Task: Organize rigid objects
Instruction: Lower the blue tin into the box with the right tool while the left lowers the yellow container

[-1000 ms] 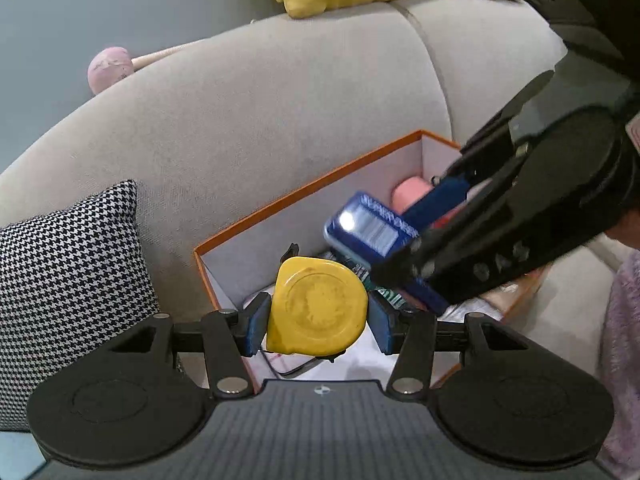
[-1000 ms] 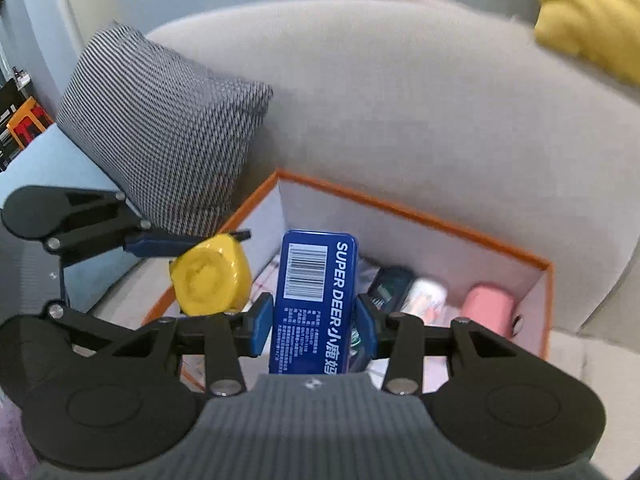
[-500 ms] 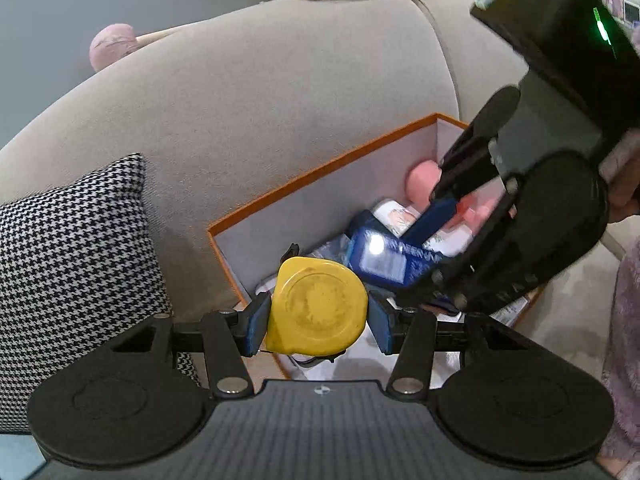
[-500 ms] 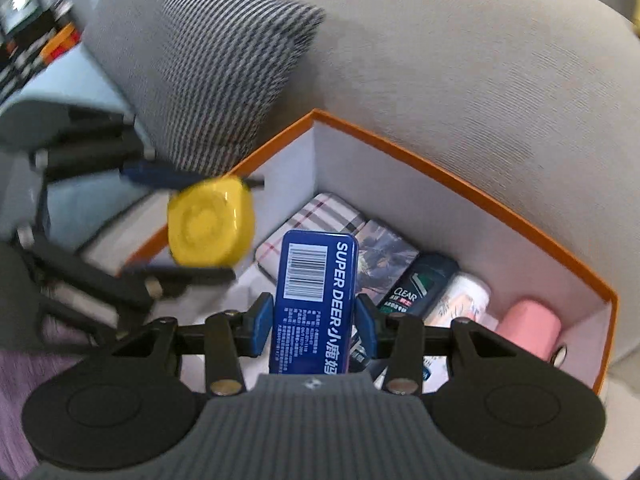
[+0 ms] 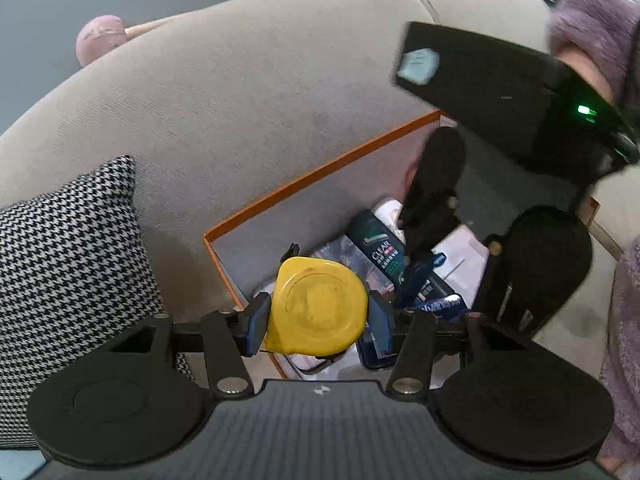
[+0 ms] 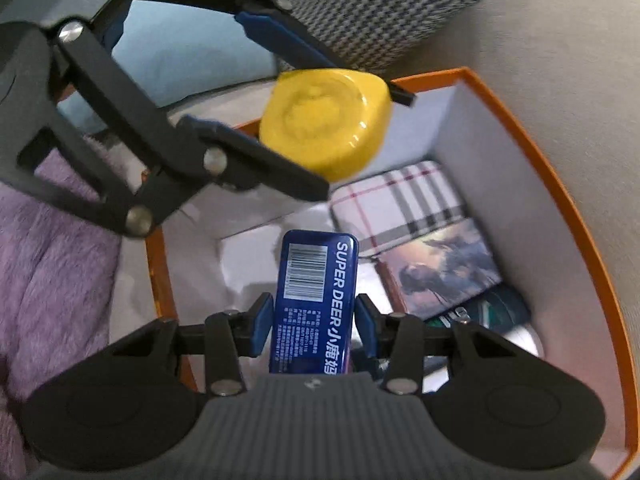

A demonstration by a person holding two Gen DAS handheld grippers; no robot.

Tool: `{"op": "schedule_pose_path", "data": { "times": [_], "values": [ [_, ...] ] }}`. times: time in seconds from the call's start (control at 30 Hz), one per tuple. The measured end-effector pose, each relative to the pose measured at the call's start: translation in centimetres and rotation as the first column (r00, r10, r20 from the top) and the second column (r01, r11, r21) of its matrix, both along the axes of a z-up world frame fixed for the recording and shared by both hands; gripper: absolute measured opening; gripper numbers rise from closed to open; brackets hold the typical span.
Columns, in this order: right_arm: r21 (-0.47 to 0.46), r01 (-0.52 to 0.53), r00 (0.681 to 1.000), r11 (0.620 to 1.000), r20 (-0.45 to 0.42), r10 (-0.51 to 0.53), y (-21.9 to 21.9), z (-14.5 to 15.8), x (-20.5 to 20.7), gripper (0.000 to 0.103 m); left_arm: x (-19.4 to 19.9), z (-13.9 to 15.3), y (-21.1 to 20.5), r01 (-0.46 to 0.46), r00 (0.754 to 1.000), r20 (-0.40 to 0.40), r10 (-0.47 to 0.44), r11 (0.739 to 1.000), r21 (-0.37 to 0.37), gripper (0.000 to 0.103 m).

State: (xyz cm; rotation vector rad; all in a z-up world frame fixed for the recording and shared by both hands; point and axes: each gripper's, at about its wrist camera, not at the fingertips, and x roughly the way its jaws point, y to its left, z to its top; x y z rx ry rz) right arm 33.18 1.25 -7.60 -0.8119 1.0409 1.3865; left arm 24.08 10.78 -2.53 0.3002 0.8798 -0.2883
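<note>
The orange-rimmed box [image 6: 576,216] sits on a grey sofa [image 5: 248,112], its far wall against the backrest, a checked cushion [image 5: 60,264] just beside it. Inside lie a plaid case [image 6: 400,200], a picture card [image 6: 444,268] and a dark bottle [image 5: 380,248], with white floor bare at the near side. The right gripper [image 6: 314,324] is closed on a blue tin [image 6: 316,296] (label reads SUPER DEER) low inside the box. The left gripper [image 5: 318,316] pinches a yellow tape measure [image 5: 318,312] above the box's near left corner.
</note>
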Motion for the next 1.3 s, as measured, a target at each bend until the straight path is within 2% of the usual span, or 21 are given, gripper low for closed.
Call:
{"op": "schedule_pose_path", "data": {
  "times": [0.23, 0.43, 0.73, 0.87, 0.93, 1.0, 1.07, 1.13, 1.23, 1.3],
  "values": [
    [-0.1, -0.172, 0.984, 0.98, -0.061, 0.166, 1.3, -1.5, 0.5, 0.046, 0.3, -1.0, -1.3, 0.05, 0.997, -0.061, -0.05, 0.999, 0.003, 0.059],
    [-0.121, -0.235, 0.969, 0.965, -0.112, 0.222, 1.9, -2.7, 0.7, 0.047, 0.9, -1.9, -2.1, 0.058, 0.993, -0.102, -0.057, 0.998, 0.012, 0.059],
    [-0.118, -0.253, 0.963, 0.96, -0.128, 0.238, 2.6, -4.2, 1.5, 0.047, 1.5, -2.7, -1.7, 0.012, 0.99, -0.138, -0.013, 1.0, -0.005, 0.059],
    [-0.104, -0.221, 0.969, 0.97, -0.134, 0.206, 2.3, -4.4, 1.9, 0.05, 1.6, -3.0, -1.5, 0.003, 0.989, -0.146, -0.004, 1.0, -0.006, 0.059],
    [-0.079, -0.173, 0.976, 0.982, -0.149, 0.16, 2.1, -4.3, 2.6, 0.049, 1.9, -3.4, -1.5, -0.001, 0.989, -0.146, 0.002, 1.0, 0.007, 0.059],
    [-0.059, -0.133, 0.984, 0.989, -0.124, 0.125, 1.8, -4.0, 2.9, 0.043, 2.3, -3.7, -1.5, 0.008, 0.989, -0.146, -0.005, 1.0, 0.018, 0.059],
    [-0.055, -0.106, 0.994, 0.993, -0.038, 0.104, 1.5, -3.8, 2.5, 0.025, 2.5, -4.0, -1.5, 0.019, 0.989, -0.149, -0.016, 1.0, 0.016, 0.059],
    [-0.05, -0.093, 0.994, 0.994, 0.047, 0.095, 1.2, -3.9, 2.0, 0.016, 3.0, -4.6, -1.4, 0.028, 0.989, -0.144, -0.025, 0.999, 0.019, 0.059],
    [-0.046, -0.116, 0.984, 0.992, 0.131, 0.121, 0.9, -4.8, 1.1, 0.007, 3.0, -4.6, -1.3, 0.023, 0.99, -0.138, -0.02, 1.0, 0.022, 0.059],
    [-0.05, -0.116, 0.98, 0.992, 0.159, 0.123, 0.9, -5.5, 0.9, 0.007, 2.9, -4.7, -1.2, 0.023, 0.99, -0.138, -0.019, 0.999, 0.024, 0.059]
  ]
}}
